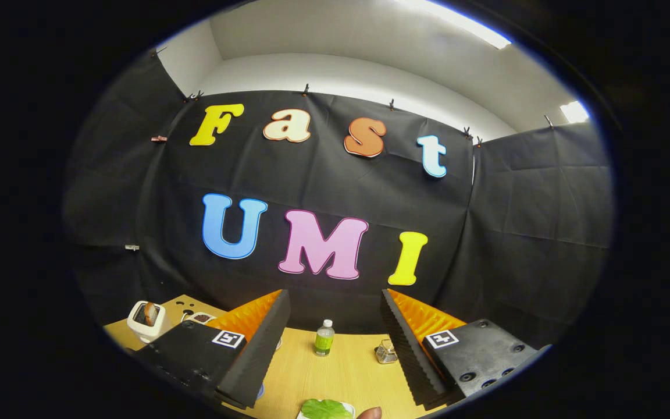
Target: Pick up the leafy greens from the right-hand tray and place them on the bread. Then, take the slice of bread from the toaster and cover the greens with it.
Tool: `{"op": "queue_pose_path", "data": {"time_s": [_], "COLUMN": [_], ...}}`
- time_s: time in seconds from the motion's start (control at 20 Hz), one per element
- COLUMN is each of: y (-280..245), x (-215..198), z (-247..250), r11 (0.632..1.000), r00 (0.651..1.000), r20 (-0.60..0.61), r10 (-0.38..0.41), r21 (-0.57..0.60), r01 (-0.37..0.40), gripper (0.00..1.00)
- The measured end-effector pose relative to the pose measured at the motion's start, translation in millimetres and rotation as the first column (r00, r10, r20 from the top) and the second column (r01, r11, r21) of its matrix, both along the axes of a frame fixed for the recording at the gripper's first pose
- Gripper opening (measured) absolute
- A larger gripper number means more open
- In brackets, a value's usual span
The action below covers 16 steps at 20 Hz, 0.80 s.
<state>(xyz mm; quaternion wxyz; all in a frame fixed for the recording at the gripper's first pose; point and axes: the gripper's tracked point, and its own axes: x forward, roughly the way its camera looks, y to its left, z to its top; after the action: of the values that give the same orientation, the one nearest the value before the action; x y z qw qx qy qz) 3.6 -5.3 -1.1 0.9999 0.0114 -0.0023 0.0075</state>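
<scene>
My gripper [335, 337] is held high above the wooden table [346, 372], its fingers [265, 343] wide apart with nothing between them. Below the gap between the fingers, close to me, leafy greens [326, 409] lie on a white tray [348, 409]. A white toaster [146, 321] stands on the table beyond the left finger, with a slice of bread [150, 313] sticking up from its slot.
A small bottle of green liquid [324, 337] stands ahead between the fingers. A small metal wire object [387, 352] sits beside the right finger. A white dish with dark contents [198, 318] lies next to the toaster. A fingertip [370, 414] shows beside the tray.
</scene>
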Motion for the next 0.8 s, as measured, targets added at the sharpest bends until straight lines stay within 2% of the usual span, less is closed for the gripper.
{"op": "queue_pose_path", "data": {"time_s": [0.15, 0.3, 0.45, 0.6, 0.8], "y": [0.4, 9.6, 8.3, 9.7, 4.9], "x": [2.4, 4.5, 5.3, -1.6, -9.2], "z": [-10.1, -43.9, -97.4, -164.6, -248.9], "r11": [1.000, 0.994, 0.984, 0.969, 0.955], "r00": [1.000, 0.990, 0.964, 0.903, 0.811], "r20": [-0.020, -0.105, -0.214, -0.356, -0.509], "r10": [0.010, 0.094, 0.160, 0.241, 0.289], "r21": [-0.014, -0.051, -0.037, 0.038, 0.100], "r01": [-0.010, -0.100, -0.172, -0.243, -0.278], "gripper": [0.97, 0.97, 0.96, 0.96, 0.96]}}
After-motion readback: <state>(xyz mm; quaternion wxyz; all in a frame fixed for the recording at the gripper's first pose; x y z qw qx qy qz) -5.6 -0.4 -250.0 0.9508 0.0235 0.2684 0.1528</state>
